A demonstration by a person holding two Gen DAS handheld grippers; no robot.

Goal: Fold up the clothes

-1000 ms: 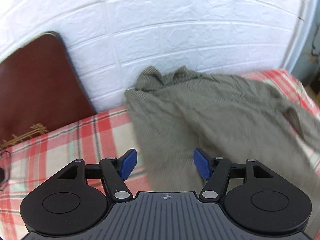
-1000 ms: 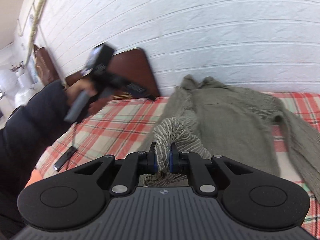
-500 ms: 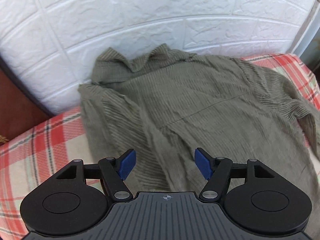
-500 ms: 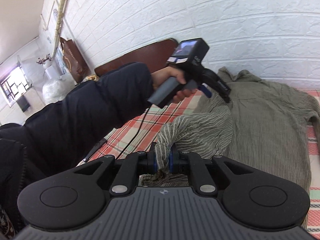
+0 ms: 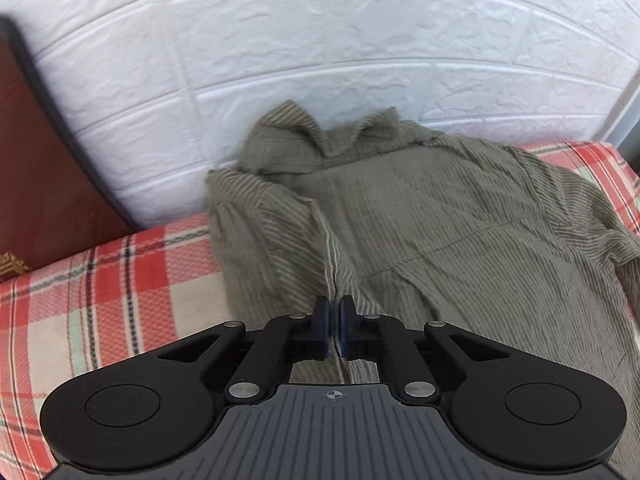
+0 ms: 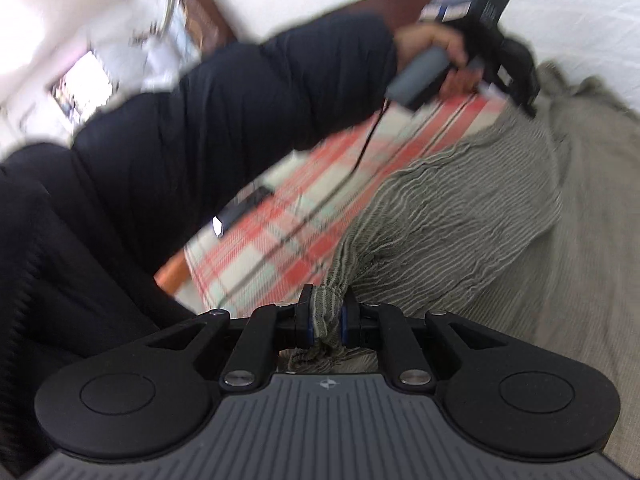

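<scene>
Folding has barely begun, by the look of it: the olive striped shirt [image 5: 440, 216] lies spread across the plaid bedcover [image 5: 120, 280], collar toward the white brick wall [image 5: 320, 40] at 12 o'clock, no finished fold showing.

Left wrist view: the left gripper [image 5: 334, 322] is pinched closed on a raised seam of the shirt at the left shoulder side. Half a second ago its jaws stood wide apart above the cloth, so this grasp is new.

Right wrist view: the right gripper [image 6: 325, 312] is clamped on a bunched wad of the shirt [image 6: 460, 216], as before, though the picture is now blurred. At 1 o'clock the person's left hand [image 6: 436, 46] holds the other tool low over the cloth.
</scene>
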